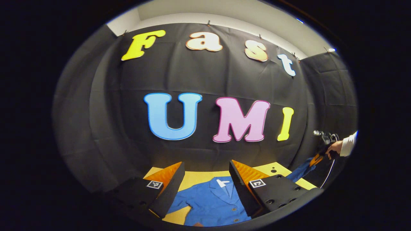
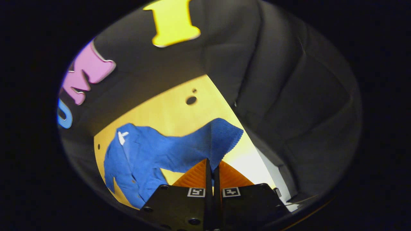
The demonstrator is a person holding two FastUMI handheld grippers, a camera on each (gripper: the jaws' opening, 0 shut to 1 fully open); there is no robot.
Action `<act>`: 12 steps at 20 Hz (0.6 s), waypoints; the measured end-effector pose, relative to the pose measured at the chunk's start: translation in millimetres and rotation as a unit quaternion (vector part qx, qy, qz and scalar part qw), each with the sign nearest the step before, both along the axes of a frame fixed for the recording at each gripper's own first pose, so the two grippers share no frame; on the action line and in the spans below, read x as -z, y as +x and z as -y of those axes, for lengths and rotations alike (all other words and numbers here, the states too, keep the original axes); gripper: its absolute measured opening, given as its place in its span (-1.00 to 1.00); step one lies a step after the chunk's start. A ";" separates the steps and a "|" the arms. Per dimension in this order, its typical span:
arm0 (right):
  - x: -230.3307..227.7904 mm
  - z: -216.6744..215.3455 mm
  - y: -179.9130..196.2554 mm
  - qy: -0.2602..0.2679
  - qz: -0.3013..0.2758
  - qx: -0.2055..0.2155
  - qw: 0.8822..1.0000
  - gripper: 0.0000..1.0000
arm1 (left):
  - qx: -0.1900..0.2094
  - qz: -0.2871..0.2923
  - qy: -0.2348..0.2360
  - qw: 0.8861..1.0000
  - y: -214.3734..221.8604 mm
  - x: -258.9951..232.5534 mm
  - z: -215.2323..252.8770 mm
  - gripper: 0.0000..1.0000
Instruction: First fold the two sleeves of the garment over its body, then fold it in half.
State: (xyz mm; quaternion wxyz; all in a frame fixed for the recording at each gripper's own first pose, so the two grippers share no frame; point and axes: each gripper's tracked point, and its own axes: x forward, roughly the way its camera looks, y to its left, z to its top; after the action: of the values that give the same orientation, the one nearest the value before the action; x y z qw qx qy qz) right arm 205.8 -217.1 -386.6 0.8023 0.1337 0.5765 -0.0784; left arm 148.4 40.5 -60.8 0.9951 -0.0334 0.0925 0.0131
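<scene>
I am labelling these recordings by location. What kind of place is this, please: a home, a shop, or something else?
Probably a staged recording booth, not a home. Black cloth hangs as walls on every side, a bare yellow table carries just a blue garment, and a hand works it with the right gripper.

Left gripper [image 1: 205, 189] gapes wide; right gripper [image 2: 212, 166] is pinched closed

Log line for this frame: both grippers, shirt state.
left gripper: open, above shirt | right gripper: shut on sleeve, lifted off table | sleeves: not yet folded
</scene>
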 end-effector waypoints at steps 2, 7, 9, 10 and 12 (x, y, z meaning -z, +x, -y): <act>-40.3 -54.2 33.3 0.010 0.041 -0.031 0.999 -0.91 | -0.033 -0.008 -0.009 0.999 -22.2 12.2 -42.8 0.60; -68.5 -230.5 72.5 0.079 0.073 -0.124 0.986 -0.92 | -0.109 -0.019 -0.009 0.994 -65.4 38.8 -121.1 0.60; -46.1 -295.2 66.2 0.107 0.060 -0.160 0.979 -0.92 | -0.135 -0.036 -0.013 0.990 -82.8 55.9 -141.4 0.60; -27.7 -326.7 61.7 0.119 0.049 -0.174 0.976 -0.92 | -0.149 -0.047 -0.014 0.988 -93.6 65.2 -151.0 0.60; 17.9 -378.6 50.2 0.125 0.026 -0.201 0.971 -0.91 | -0.173 -0.064 -0.016 0.983 -115.1 80.8 -166.9 0.60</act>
State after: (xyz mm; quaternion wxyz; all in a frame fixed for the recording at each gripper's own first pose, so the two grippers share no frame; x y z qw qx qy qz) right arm 256.1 161.5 -404.5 0.7932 0.1163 0.5756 0.1612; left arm 33.3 207.4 -141.5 0.9691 -0.0643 0.1494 0.1855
